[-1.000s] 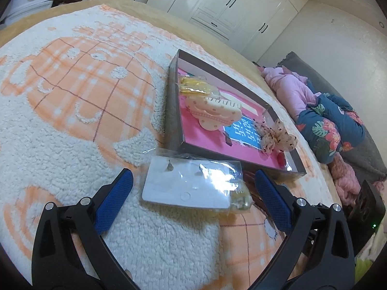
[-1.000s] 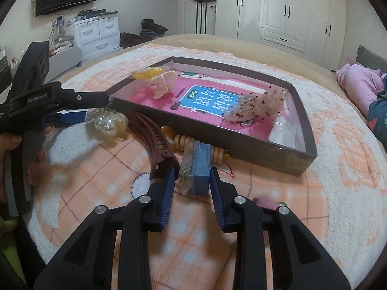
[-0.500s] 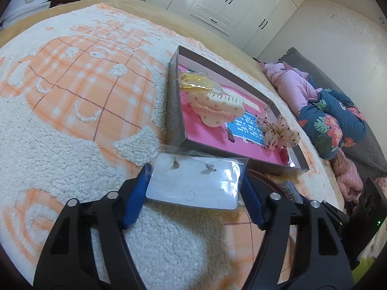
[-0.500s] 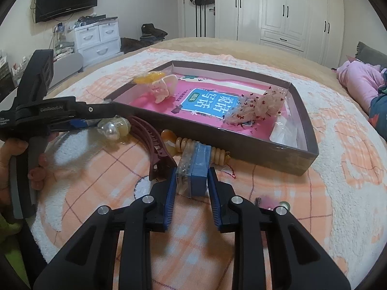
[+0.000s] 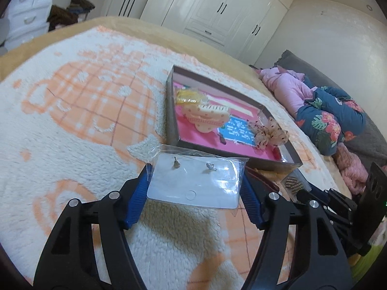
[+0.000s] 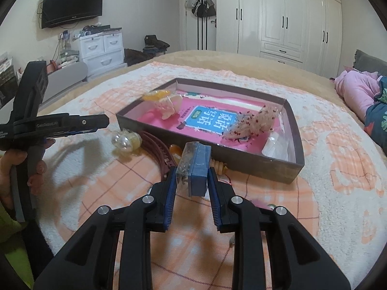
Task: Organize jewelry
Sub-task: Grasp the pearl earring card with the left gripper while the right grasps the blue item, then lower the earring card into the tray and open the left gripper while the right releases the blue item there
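Both packets now lifted off blanket [image 5: 72, 133], left tongs [image 5: 194, 194] closed onto earring card [image 5: 193, 183], right tongs [image 6: 191, 181] gripping blue packet [image 6: 197, 169]

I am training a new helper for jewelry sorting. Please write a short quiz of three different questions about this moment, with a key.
1. True or false: the left gripper is shut on the earring card in its clear bag.
2. What does the right gripper hold? A) the dark red hair claw B) the small blue box in a clear bag C) the yellow bead
3. Fill in: the dotted bow lies ___ the brown tray.

Key:
1. True; the pads press on both short edges of the card.
2. B, the small blue box.
3. Inside.
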A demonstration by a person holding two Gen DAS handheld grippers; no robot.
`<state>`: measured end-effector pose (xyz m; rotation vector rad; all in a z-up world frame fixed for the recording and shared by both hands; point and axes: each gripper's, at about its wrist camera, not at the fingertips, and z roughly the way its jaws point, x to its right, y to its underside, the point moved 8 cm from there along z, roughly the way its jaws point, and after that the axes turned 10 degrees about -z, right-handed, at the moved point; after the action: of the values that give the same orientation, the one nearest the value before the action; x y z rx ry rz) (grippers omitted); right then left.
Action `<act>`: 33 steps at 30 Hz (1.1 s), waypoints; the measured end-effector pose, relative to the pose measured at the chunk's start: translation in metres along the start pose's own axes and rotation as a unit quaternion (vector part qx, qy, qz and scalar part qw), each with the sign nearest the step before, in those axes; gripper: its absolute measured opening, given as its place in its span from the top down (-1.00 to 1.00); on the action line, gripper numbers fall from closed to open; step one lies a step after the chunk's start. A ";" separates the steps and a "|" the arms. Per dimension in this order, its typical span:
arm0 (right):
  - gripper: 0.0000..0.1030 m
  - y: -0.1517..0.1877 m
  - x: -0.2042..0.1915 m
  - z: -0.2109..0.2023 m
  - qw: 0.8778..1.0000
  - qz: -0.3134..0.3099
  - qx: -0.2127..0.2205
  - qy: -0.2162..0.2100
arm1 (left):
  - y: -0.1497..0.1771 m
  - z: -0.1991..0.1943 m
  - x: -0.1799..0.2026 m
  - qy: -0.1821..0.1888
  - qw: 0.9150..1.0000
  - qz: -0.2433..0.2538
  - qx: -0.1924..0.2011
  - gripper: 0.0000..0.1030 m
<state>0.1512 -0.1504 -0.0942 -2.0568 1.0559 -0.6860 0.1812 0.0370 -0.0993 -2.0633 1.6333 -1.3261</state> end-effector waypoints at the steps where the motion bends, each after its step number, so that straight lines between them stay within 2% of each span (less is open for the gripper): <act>1: 0.52 -0.002 0.000 -0.002 1.000 0.000 0.004 0.000 | -0.001 -0.004 0.003 -0.002 1.000 0.006 0.005 -0.15; 7: 0.52 -0.012 0.000 -0.017 1.000 -0.003 0.024 0.003 | -0.004 -0.019 0.023 -0.002 0.999 0.036 0.027 -0.15; 15: 0.52 -0.020 0.016 -0.032 0.999 0.008 0.047 0.018 | -0.008 -0.023 0.047 0.002 0.998 0.056 0.033 -0.15; 25: 0.52 -0.028 0.029 -0.039 0.997 0.000 0.067 0.034 | -0.011 -0.004 0.086 0.012 0.996 0.088 0.024 -0.15; 33: 0.52 -0.030 0.051 -0.037 0.996 0.015 0.072 0.045 | -0.015 0.016 0.103 0.012 0.995 0.100 0.018 -0.15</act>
<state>0.1652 -0.1941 -0.0413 -1.8994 1.0543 -0.8219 0.2026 -0.0512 -0.0460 -1.8158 1.7601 -1.3069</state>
